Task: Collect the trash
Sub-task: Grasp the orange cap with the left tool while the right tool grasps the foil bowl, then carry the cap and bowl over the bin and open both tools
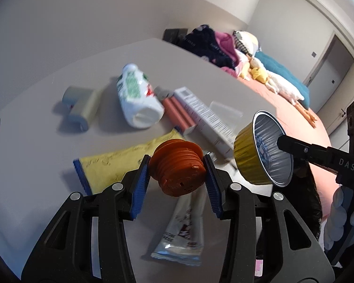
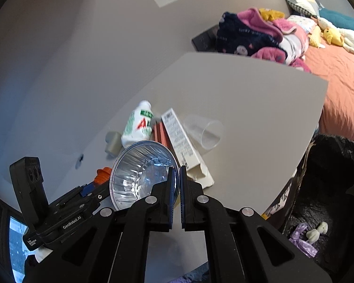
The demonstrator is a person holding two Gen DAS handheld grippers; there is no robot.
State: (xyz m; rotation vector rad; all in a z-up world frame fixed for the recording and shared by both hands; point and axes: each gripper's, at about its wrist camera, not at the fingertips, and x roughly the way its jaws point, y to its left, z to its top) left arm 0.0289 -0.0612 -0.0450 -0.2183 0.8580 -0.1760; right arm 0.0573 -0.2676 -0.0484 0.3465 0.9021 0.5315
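My left gripper (image 1: 177,174) is shut on an orange ribbed plastic cap (image 1: 178,168) and holds it above the grey table (image 1: 35,188); the cap's edge also shows in the right wrist view (image 2: 102,175). My right gripper (image 2: 177,181) is shut on the rim of a gold and silver foil cup (image 2: 139,172), held in the air; it also shows in the left wrist view (image 1: 263,149). On the table lie a white bottle (image 1: 137,99), a long white box (image 1: 205,115), a yellow wrapper (image 1: 111,162), a silver sachet (image 1: 184,233) and a clear plastic cup (image 2: 204,131).
A black trash bag (image 2: 330,184) hangs open by the table's right edge, with bits of trash inside. A grey tape roll (image 1: 79,105) and pink tubes (image 1: 177,113) lie on the table. A bed with an orange cover (image 2: 342,82), clothes and plush toys stands behind.
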